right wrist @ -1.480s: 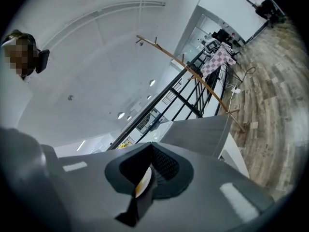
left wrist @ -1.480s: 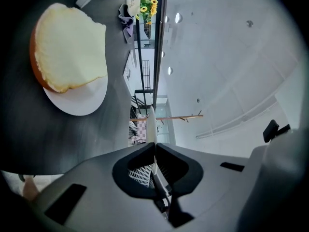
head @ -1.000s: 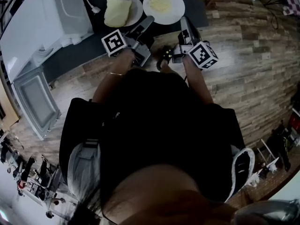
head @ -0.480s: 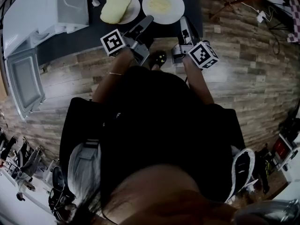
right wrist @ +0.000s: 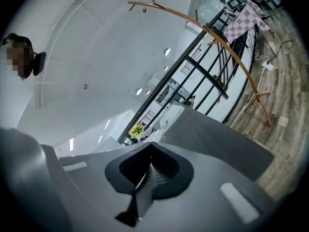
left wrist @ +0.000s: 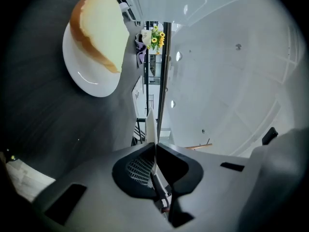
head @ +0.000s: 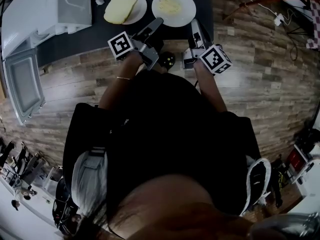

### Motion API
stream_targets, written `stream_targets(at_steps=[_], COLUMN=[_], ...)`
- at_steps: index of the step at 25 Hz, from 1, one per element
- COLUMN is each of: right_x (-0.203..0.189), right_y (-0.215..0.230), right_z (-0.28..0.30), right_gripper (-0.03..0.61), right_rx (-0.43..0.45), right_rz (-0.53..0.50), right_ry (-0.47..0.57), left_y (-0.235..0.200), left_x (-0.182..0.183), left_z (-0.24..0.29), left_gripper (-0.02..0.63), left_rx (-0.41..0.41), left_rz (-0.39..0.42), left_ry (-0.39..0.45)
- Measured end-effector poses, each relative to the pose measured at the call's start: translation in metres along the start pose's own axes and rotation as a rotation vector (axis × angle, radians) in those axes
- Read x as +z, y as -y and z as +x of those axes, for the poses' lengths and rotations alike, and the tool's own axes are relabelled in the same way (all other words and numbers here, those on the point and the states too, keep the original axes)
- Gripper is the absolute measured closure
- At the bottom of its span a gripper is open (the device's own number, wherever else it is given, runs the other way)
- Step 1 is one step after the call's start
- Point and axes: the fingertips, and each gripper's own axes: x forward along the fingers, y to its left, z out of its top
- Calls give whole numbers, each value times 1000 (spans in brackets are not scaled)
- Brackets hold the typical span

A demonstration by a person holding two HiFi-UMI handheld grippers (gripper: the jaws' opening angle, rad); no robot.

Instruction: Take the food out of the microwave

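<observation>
White plates (head: 142, 10) are sitting on the dark bench (head: 100, 39) just ahead of both jaws. The bread (head: 119, 8) is lying ahead-left of the left gripper (head: 158, 21), and the pale yellow food (head: 171, 5) is lying between it and the right gripper (head: 195, 22). Both jaws are pressing together on nothing, probably because the food is already out. The microwave (head: 45, 11) is standing well to the left, its door (head: 22, 86) hanging open, with nothing in the way
</observation>
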Motion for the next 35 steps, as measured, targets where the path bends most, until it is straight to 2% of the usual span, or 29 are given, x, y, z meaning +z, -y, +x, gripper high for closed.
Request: stream_targets(at_steps=[9,25,29,35], right_x=[-10,-3,1,5], right_y=[8,16,13,15], right_z=[8,1,-1,-4], right_gripper=[581,581,581,581], right_rx=[-19,-78,-78,-102], right_rz=[19,37,43,34], right_ry=[-22,30,50,68], left_y=[-24,-50,-51,-59], left_x=[7,27,28,32], left_z=[-6,-1,1,-2], left_gripper=[600,597,597,597], left_rx=[72,148,175,275], left_rz=[-24,-8,28,122], left_ry=[-3,-7,-15,-41])
